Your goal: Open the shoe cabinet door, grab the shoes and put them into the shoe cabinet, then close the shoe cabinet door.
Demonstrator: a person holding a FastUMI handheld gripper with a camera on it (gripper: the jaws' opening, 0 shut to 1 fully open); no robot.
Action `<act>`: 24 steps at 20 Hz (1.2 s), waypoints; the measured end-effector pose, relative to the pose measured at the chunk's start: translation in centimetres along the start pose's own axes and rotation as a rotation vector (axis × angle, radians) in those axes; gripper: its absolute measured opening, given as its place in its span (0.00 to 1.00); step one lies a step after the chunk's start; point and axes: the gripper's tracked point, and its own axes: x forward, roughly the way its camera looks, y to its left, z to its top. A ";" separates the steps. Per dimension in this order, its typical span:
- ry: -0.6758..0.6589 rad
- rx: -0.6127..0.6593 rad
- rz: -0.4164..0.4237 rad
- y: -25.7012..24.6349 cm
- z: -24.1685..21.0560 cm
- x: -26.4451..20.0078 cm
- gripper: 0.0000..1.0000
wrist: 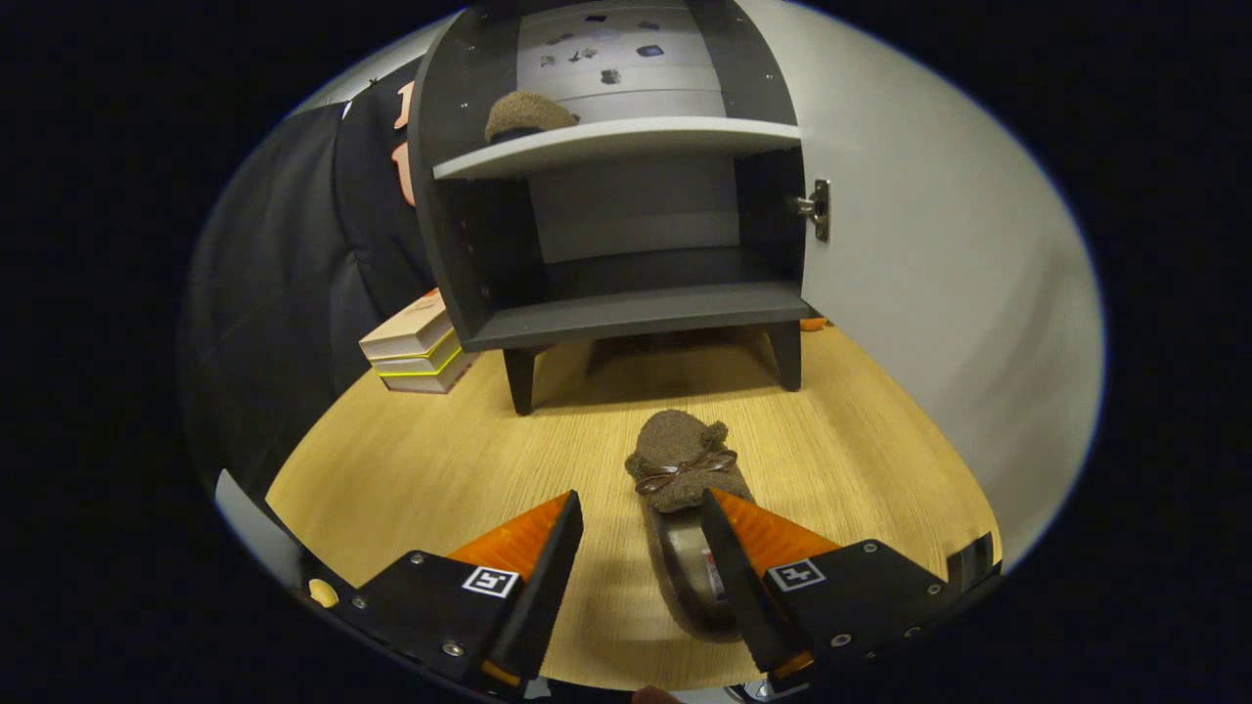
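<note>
Nearest the lens: gripper [641,518] spread wide, jaws apart, clamped on nothing. Between the fingers, closer to the right one, a brown fuzzy slipper [682,479] lying flat on the wooden tabletop [440,460], toe toward the shoe cabinet [626,313], heel opening toward the camera. Right finger overlapping the slipper's side wall; contact not certain. A small brown ribbon bow [682,472] tied across the vamp.

Ahead of the slipper, the shoe cabinet on short dark legs, door [939,274] swung open on the slipper's right, metal catch [818,209] on the door's inner edge. Lower compartment bare; on the upper shelf [616,142] a matching slipper [528,115] already placed toward the left end. Left of the cabinet, a stack of boxes [416,352] on the tabletop.

Judged from the look: light, soft, and compliant, pile fabric over a thin flexible sole. No fragility to speak of, little risk of slipping thanks to the fuzzy surface, but likely to fold or droop at the toe if pinched at the very heel. Best hold probably across the mid-body, one finger outside each side wall just behind the bow, squeezing the opening shut; alternatively one finger inside the opening and one outside the wall. Needs recentring leftward of the right finger before closing. Bow best avoided, likely to tug loose.
</note>
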 end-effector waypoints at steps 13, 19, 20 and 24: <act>0.080 0.023 -0.020 0.2 -1.6 8.3 0.24; 0.142 0.083 0.022 0.4 -0.8 7.2 0.05; 0.139 0.074 0.021 0.2 -0.1 6.5 0.05; 0.115 0.051 0.049 0.3 4.0 2.3 0.05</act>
